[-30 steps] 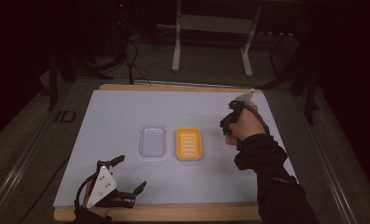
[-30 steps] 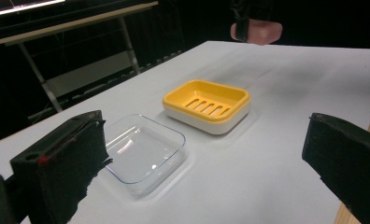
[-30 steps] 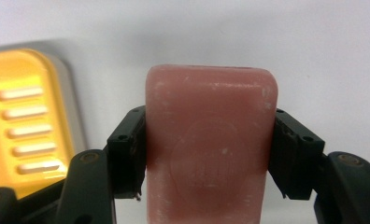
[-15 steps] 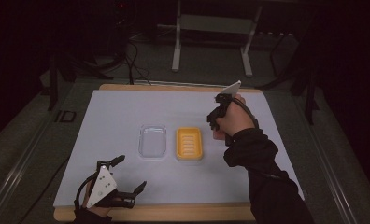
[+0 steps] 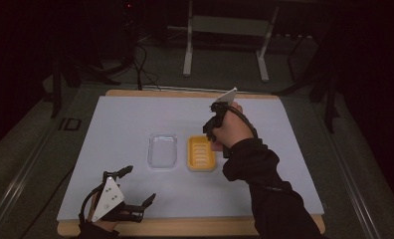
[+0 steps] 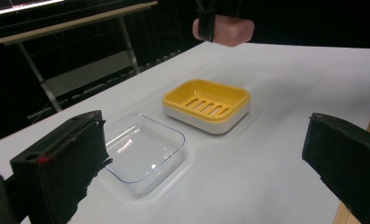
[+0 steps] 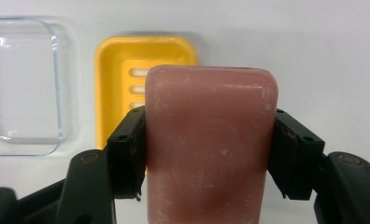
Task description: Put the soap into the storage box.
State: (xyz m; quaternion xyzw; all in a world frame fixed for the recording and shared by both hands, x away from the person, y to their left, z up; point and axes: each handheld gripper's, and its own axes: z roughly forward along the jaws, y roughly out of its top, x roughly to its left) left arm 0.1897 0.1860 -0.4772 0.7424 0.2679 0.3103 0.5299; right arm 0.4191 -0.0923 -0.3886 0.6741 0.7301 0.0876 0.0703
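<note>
My right gripper [image 7: 206, 149] is shut on a pink soap bar [image 7: 211, 140], one jaw on each long side. It hangs in the air over the right rim of the yellow soap dish [image 7: 113, 60]. In the high view the right gripper [image 5: 210, 130] points down just right of and behind the yellow soap dish [image 5: 201, 153]. A clear plastic tray [image 5: 163, 150] lies beside the dish on its left. My left gripper [image 5: 138, 185] rests open near the front left of the mat. Its view looks between wide-apart jaws at the clear tray [image 6: 143, 151], the dish [image 6: 206, 105] and the held soap bar [image 6: 223, 30].
A white mat [image 5: 135, 119] covers the wooden table [image 5: 185, 226], whose bare edge shows along the front. Beyond the table's far edge stand metal frame legs [image 5: 187, 50] and loose cables [image 5: 140, 64] on a dark floor.
The right hand has carried the soap bar leftward and slightly up, from the right part of the mat to the yellow dish's right side. The left gripper has stayed put.
</note>
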